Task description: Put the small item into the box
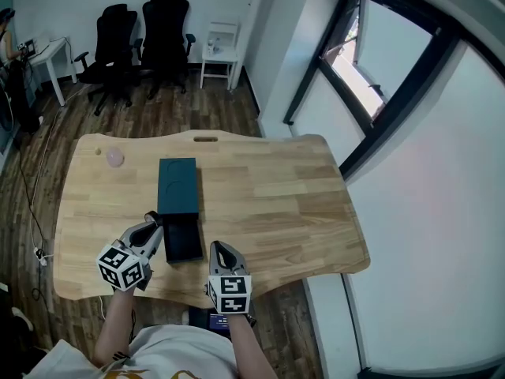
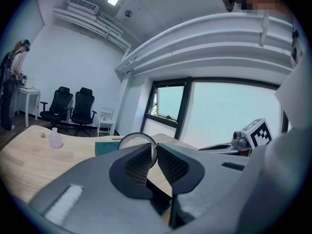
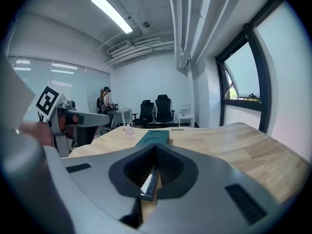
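Firmly, the left gripper point(image 2: 152, 148) pinches a thin, pale grey ring point(image 2: 138, 134) between its cross-hatched black pads, and the hoop stands upright above the tips. Just ahead of those tips lies the dark teal box point(image 2: 104, 147), a flat rectangular case with round recesses in its lid. A darker open tray point(image 1: 182, 242) adjoins the box's near end, beside the gripper's nose, on the blond wood-grain table point(image 1: 276, 196). The right gripper point(image 3: 156, 150) has its ribbed pads meeting at the tips; I cannot tell what the narrow pale strip behind them is. Farther ahead, to the left, sits a small translucent pink flask point(image 1: 115, 158).
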